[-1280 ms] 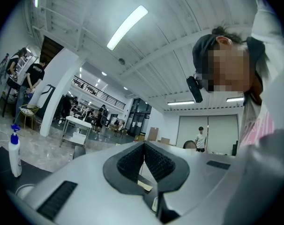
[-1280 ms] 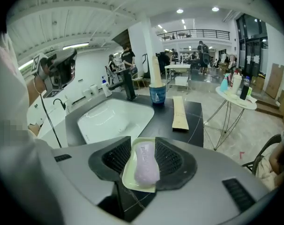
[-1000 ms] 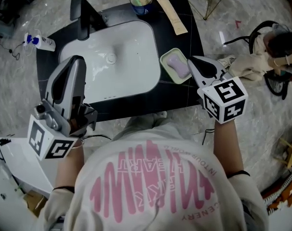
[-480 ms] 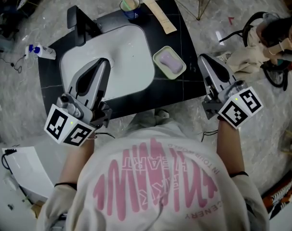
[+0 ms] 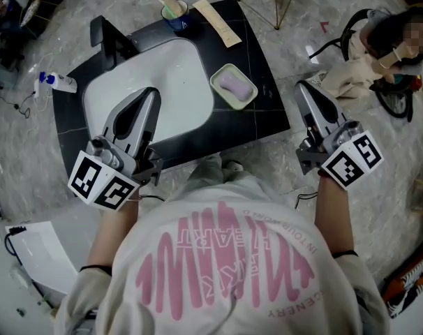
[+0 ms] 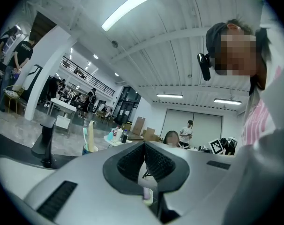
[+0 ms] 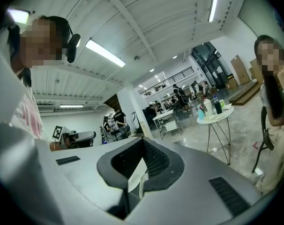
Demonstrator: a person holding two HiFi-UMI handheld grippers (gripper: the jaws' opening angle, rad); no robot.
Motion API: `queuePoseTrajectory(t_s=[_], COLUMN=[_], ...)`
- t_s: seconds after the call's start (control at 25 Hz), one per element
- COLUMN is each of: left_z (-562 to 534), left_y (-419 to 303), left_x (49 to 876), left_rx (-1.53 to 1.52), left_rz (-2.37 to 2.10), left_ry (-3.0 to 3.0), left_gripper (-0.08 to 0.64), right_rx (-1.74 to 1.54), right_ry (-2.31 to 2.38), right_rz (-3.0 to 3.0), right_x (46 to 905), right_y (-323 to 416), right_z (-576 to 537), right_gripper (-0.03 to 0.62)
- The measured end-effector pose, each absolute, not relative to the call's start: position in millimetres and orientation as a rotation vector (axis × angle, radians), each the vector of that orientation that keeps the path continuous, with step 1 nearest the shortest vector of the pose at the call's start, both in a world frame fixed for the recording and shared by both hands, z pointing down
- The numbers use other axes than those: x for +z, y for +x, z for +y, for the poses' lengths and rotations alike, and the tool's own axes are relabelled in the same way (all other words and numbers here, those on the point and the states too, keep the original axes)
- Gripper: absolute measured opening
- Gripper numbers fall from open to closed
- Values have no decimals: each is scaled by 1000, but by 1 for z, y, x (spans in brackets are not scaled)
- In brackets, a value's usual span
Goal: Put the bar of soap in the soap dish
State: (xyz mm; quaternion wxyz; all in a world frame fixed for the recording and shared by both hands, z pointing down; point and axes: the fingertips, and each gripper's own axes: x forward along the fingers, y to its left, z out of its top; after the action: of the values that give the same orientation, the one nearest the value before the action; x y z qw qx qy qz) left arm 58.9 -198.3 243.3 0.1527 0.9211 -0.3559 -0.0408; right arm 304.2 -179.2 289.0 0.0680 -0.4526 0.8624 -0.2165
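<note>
Soap in dish, both grippers empty; task looks done.

The bar of soap (image 5: pixel 236 86) lies flat inside the soap dish (image 5: pixel 216 79), which sits on the black counter (image 5: pixel 264 114) just right of the sink (image 5: pixel 176 68). By my reading nothing is left but to pull clear. The soap is a pale lilac oblong with rounded corners, smooth, lying along the dish's length and wholly within the rim of the pale green, round-cornered dish. The left gripper (image 5: pixel 151 93) hangs over the near side of the sink, fingers pressed together with nothing between them. The right gripper (image 5: pixel 304 86) is well right of the sink, beyond the counter's edge, fingers likewise pressed together and carrying nothing. Neither gripper touches dish or soap.
</note>
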Motion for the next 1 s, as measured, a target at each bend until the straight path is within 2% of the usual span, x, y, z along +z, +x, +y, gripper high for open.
queuePoseTrajectory(t_s=[1.0], left_z=[-192], left_y=[61], left_x=[239], left_rx=[-134], left_rz=[-1012], left_ry=[2661], left_gripper=[9], right_rx=[-589], right_ry=[-1394], right_rz=[2631], right_x=[282], right_y=[308], right_z=[-165], right_gripper=[15])
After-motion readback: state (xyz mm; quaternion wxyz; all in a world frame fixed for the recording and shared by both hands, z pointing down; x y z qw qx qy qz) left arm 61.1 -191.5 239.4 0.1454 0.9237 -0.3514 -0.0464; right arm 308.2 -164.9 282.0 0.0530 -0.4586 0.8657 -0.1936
